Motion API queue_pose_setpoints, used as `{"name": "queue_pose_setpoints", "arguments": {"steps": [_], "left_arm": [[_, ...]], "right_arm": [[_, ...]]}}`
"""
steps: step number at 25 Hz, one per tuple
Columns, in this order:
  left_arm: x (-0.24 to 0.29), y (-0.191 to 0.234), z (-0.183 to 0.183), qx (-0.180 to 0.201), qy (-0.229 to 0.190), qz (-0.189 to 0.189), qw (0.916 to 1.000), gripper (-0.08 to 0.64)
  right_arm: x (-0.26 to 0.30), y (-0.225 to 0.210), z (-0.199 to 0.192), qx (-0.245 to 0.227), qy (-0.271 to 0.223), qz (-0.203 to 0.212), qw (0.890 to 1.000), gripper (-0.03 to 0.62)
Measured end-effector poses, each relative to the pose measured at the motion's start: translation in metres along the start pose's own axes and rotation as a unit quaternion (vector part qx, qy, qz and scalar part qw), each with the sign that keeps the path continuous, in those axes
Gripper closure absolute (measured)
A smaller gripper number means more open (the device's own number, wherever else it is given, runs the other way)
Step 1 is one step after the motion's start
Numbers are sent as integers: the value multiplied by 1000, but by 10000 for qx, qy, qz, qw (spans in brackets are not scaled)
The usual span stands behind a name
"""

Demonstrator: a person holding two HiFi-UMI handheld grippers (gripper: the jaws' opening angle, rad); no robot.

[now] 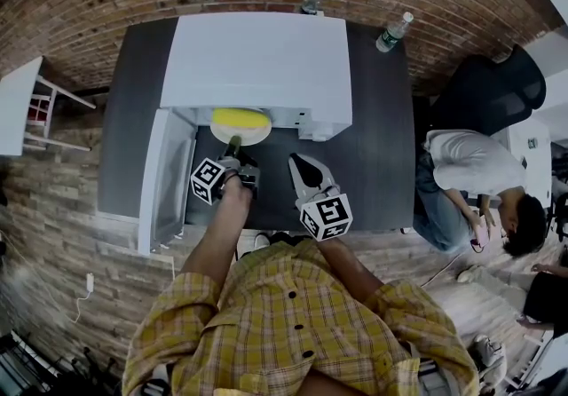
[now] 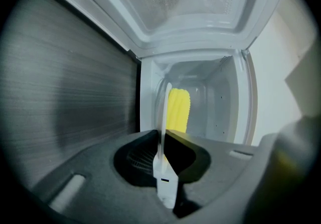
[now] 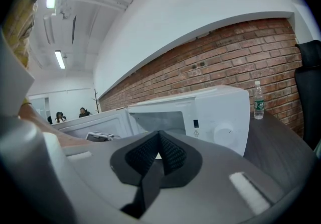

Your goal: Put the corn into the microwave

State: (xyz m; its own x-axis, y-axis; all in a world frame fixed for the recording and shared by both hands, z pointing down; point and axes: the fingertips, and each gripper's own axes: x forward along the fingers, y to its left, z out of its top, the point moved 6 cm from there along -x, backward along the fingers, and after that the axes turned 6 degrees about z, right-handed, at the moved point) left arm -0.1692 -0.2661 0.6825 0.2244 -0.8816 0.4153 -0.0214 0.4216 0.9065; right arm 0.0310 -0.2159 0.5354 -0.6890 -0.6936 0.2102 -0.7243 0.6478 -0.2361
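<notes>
At the centre of the head view, the yellow corn cob (image 1: 240, 117) lay on a round white plate (image 1: 256, 134) in the mouth of the white microwave (image 1: 257, 57), whose door (image 1: 167, 179) stood open at left. Left tongs (image 1: 232, 148), nearly closed, pinched the plate's rim. Right tongs (image 1: 296, 160) hung shut and empty over the dark grey surface (image 1: 377, 150).

A yellow plaid shirt (image 1: 293, 323) with dark buttons is worn, seen at the lower centre of the head view, its sleeves ending near the elbows. The left gripper (image 1: 234, 147) and right gripper (image 1: 300, 163) are built grey with dark ribbed jaws, each fitted with a white marker cube (image 1: 209, 179) printed with black squares.
</notes>
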Motion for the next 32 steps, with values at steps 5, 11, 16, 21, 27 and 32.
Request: {"name": "queue_pose_setpoints", "arguments": {"steps": [5,11,16,21,27,32], "left_arm": [[6,1,0,-102,-32,15,9999,526],[17,-2,3,-77,-28,37,10000,526],[24,-1,2,-155,-69,123,9998,526],[30,-3,4,-165,-127,178,9996,529],[36,-4,7,-162,-146,258,9994,537],[40,-5,8,-208,-136,249,9994,537]], "right_arm": [[0,2,0,-31,27,21,10000,588],[0,0,0,-33,45,-16,10000,589],[-3,-4,-1,-20,50,-64,10000,588],[-6,-5,1,-11,13,-95,10000,588],[-7,-8,2,20,-17,-139,9999,588],[-6,-8,2,16,-14,-122,9999,588]]}}
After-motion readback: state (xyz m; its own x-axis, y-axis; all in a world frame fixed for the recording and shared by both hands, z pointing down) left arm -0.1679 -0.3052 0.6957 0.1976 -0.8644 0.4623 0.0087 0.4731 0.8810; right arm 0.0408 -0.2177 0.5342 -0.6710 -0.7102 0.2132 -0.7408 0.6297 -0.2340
